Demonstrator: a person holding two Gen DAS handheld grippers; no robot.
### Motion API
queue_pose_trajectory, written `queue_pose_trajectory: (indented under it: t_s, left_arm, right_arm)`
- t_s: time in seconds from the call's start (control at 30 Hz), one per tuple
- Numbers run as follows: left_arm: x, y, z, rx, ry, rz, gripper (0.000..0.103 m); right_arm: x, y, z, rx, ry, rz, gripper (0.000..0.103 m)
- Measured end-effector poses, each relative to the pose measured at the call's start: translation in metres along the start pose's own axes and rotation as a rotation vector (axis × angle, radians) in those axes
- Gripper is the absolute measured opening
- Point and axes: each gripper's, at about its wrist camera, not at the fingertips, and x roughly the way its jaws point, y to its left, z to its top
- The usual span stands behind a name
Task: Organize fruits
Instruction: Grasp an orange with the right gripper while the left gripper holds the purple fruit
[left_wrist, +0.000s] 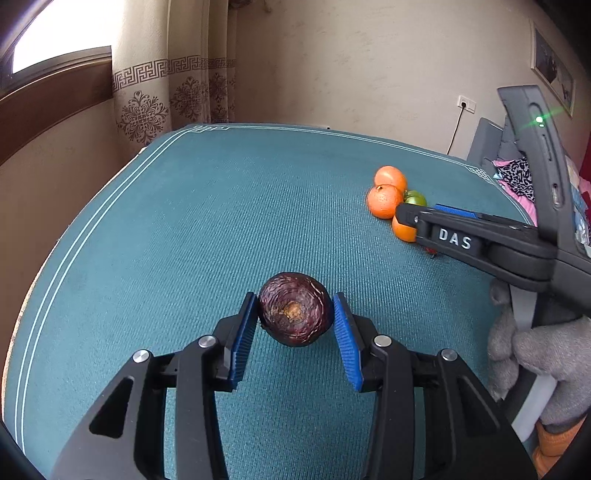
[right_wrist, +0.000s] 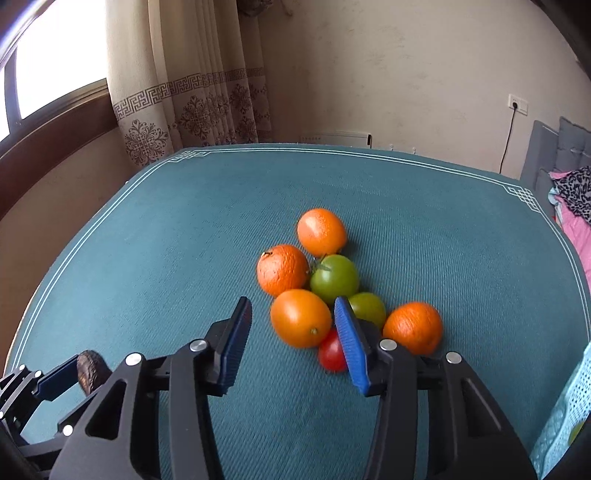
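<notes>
Teal woven cloth covers the bench (left_wrist: 184, 229). Left wrist view: left gripper (left_wrist: 295, 314), jaws narrow, pads clamping a wrinkled dark-purple round fruit (left_wrist: 293, 308) above the cloth. The fruit cluster lies at 2 o'clock.

Right wrist view: right gripper (right_wrist: 293, 314), jaws partly open, pads not pressing; a smooth orange citrus (right_wrist: 300, 317) sits between them, touching a green tomato (right_wrist: 334, 278) at 12 o'clock.

Teal-clothed table (right_wrist: 155, 229) with clustered oranges (right_wrist: 282, 269), green tomatoes (right_wrist: 334, 278), one red tomato (right_wrist: 330, 352).
</notes>
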Motion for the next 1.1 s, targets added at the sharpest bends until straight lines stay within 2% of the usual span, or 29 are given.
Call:
queue_pose_trajectory:
  t_s: [0.13, 0.27, 0.33, 0.63, 1.1]
  left_arm:
    - [0.002, 0.003, 0.0, -0.01, 0.009, -0.002, 0.043]
    - [0.006, 0.007, 0.003, -0.026, 0.019, -0.004, 0.043]
    - [0.007, 0.009, 0.003, -0.03, 0.023, -0.002, 0.043]
    - [0.006, 0.015, 0.004, -0.054, 0.021, 0.005, 0.043]
    - [0.001, 0.011, 0.002, -0.039, 0.003, -0.008, 0.043]
  right_arm:
    - [0.009, 0.003, 0.001, -0.011, 0.006, -0.014, 0.046]
    - [0.01, 0.007, -0.002, -0.043, 0.003, -0.063, 0.037]
    - [0.01, 0.008, -0.002, -0.045, 0.003, -0.063, 0.036]
    - [-0.004, 0.025, -0.019, -0.089, 0.016, 0.015, 0.036]
    - [-0.043, 0.018, -0.038, -0.003, -0.013, 0.068, 0.036]
